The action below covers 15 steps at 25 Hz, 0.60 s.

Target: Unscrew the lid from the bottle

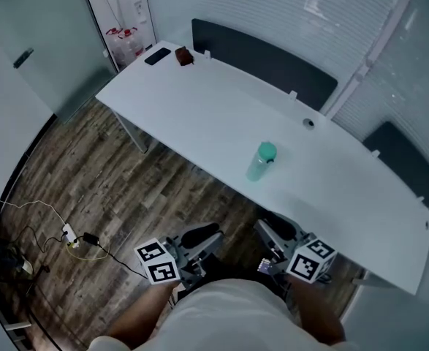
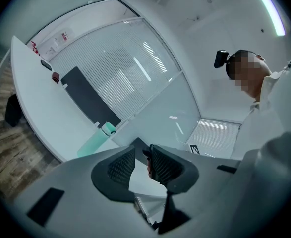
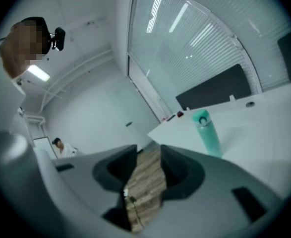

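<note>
Approach step only, with left gripper (image 2: 143, 155) and right gripper (image 3: 147, 157) both spread and empty, well short of the mint-green cylindrical bottle (image 1: 259, 164) standing upright, green lid (image 1: 267, 151) on, on the long white table (image 1: 199, 115); next, probably reach forward, clamp body, then lid.

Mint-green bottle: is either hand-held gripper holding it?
No, the mint-green bottle stands alone on the white table, nothing touching it.

The person wears a white shirt (image 1: 229, 313) and a small black head-mounted camera (image 2: 221, 58). Beside the shirt, the left gripper (image 2: 143, 155) and right gripper (image 3: 147, 155) are grey plastic with dark ribbed pads (image 2: 121, 165), each bearing a white black-marked cube (image 1: 158, 262).
</note>
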Motion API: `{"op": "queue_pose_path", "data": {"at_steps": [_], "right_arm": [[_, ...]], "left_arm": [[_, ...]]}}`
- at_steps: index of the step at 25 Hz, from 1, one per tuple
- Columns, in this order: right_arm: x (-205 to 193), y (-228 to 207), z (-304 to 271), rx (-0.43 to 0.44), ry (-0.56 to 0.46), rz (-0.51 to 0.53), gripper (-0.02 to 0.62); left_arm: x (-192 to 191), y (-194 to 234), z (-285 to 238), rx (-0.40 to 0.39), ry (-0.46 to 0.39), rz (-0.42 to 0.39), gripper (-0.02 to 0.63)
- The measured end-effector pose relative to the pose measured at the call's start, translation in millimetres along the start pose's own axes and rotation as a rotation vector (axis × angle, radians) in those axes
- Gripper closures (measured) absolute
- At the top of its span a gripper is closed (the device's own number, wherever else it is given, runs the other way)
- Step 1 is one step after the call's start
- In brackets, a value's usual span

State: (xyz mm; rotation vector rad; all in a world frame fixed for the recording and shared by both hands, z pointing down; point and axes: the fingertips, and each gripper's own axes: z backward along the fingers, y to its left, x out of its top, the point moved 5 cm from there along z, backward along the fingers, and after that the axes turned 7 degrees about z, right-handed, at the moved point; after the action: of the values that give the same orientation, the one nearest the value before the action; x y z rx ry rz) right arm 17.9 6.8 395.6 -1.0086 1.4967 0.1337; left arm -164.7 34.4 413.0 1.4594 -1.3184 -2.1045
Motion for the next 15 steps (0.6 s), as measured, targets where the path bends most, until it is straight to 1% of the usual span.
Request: {"op": "queue_pose_path", "data": {"at_steps": [3, 8, 15], "right_arm": [[1, 0, -5, -0.011, 0.015, 0.002, 0.449], [5, -4, -14, -0.006, 0.022, 0.025, 0.449], [5, -16, -11, 0.009, 0.041, 0.025, 0.449]], "left_arm": [[3, 4, 0, -0.007, 0.000, 0.002, 0.494], [3, 10, -2, -0.001, 0.002, 0.005, 0.494], [1, 14, -10, 0.047, -0.029, 0.004, 0.494]]}}
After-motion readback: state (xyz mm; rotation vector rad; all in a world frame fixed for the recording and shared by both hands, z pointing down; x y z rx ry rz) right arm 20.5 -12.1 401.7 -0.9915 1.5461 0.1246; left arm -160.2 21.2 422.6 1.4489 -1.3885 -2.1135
